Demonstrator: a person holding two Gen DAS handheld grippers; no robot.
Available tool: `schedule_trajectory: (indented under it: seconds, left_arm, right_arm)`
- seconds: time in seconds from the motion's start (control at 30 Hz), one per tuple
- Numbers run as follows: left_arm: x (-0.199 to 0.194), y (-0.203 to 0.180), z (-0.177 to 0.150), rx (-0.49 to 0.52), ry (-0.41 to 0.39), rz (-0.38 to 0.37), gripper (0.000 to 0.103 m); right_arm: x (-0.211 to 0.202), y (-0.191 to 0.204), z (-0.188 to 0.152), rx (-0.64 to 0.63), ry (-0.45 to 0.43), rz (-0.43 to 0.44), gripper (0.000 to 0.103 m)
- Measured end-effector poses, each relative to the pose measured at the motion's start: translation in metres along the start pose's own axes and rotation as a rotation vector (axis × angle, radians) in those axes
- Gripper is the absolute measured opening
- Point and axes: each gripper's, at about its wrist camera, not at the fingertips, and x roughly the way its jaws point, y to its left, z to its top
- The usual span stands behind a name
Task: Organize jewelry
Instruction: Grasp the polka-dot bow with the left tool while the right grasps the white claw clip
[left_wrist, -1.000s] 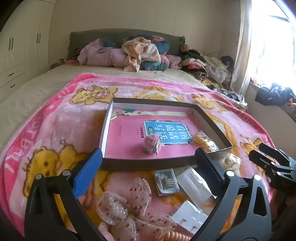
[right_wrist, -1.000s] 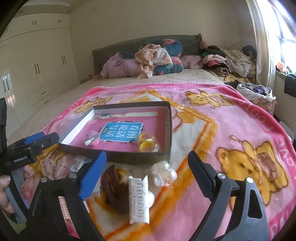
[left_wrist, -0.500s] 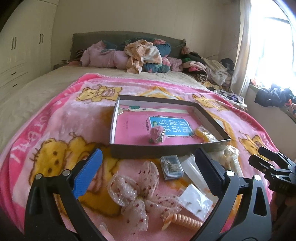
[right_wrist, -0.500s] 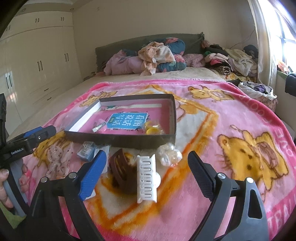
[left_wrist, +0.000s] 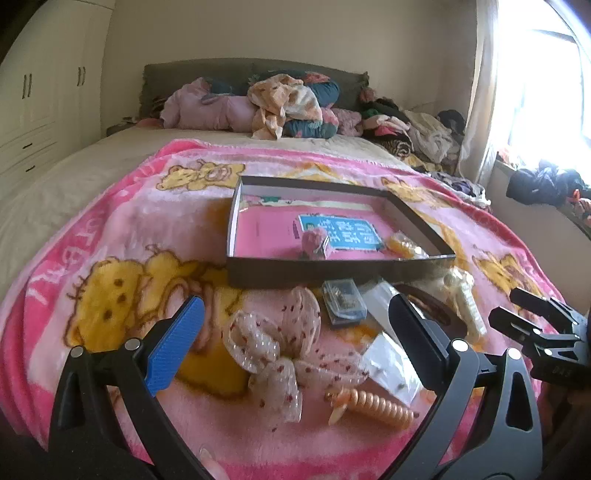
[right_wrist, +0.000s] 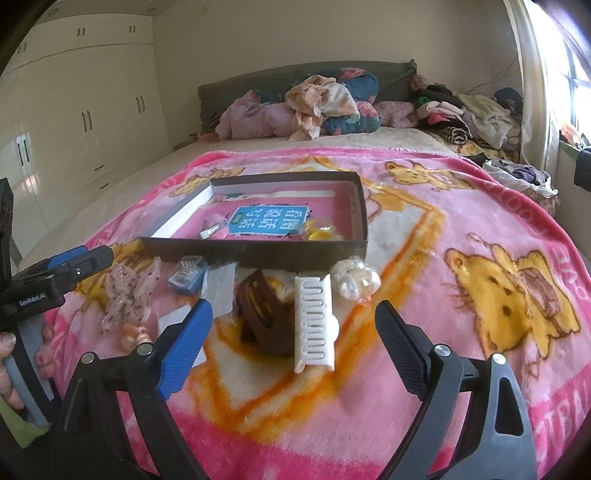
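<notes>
Both grippers' fingers (left_wrist: 175, 345) spread wide over sheer, seemingly beaded bow (left_wrist: 280, 343), ribbed white clip (right_wrist: 314, 325).

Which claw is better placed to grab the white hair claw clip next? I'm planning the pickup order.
Right. The right claw is open with the white hair claw clip centred between its fingers; the left claw faces the sheer bow.

We see the box (right_wrist: 258, 254) on the blanket (right_wrist: 461, 229); before it, left to right, lie a bow (right_wrist: 127, 291), a brown clip (right_wrist: 260, 310) and a comb clip (right_wrist: 314, 325).
</notes>
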Motion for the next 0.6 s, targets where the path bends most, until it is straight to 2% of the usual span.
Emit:
schedule_trajectory:
  seconds: [0.6]
  left_arm:
    - [0.001,0.025,-0.028,-0.013,0.082,0.04,0.091]
  right_arm:
    - [0.007,0.006,-0.018,-0.018,0.035,0.002,0.087]
